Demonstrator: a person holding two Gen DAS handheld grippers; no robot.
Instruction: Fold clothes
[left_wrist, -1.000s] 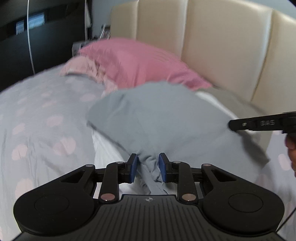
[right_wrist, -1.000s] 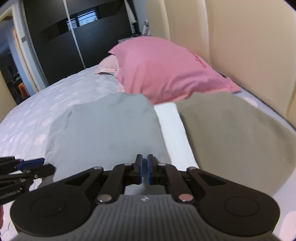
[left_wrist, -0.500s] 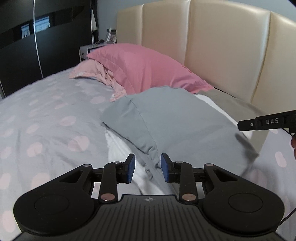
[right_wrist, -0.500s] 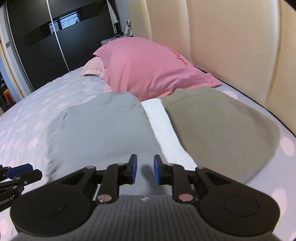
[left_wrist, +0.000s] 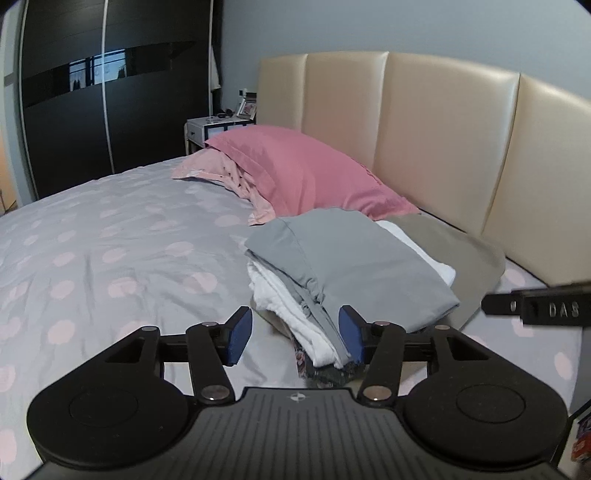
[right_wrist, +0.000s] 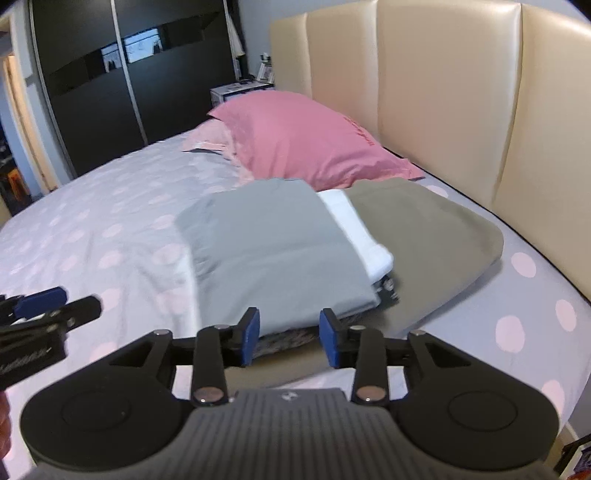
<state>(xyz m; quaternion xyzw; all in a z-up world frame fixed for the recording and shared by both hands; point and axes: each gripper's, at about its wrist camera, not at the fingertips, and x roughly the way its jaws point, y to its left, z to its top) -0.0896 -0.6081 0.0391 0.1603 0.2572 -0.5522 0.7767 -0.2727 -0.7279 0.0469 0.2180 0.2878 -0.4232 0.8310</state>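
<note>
A folded grey garment lies on top of a stack on the bed, over a folded white garment and a dark patterned one at the bottom. It also shows in the right wrist view. An olive-brown garment lies flat beside the stack, toward the headboard. My left gripper is open and empty, just in front of the stack's near edge. My right gripper is open and empty, just short of the stack's other near edge.
A pink pillow and a lighter pink pillow lie beyond the stack. The cream padded headboard runs along the right. The grey dotted bedspread stretches left. A dark wardrobe and a nightstand stand at the back.
Both grippers let go of the grey garment, opened wide and pulled back from the stack. The grey garment now lies folded on top of the stack.
</note>
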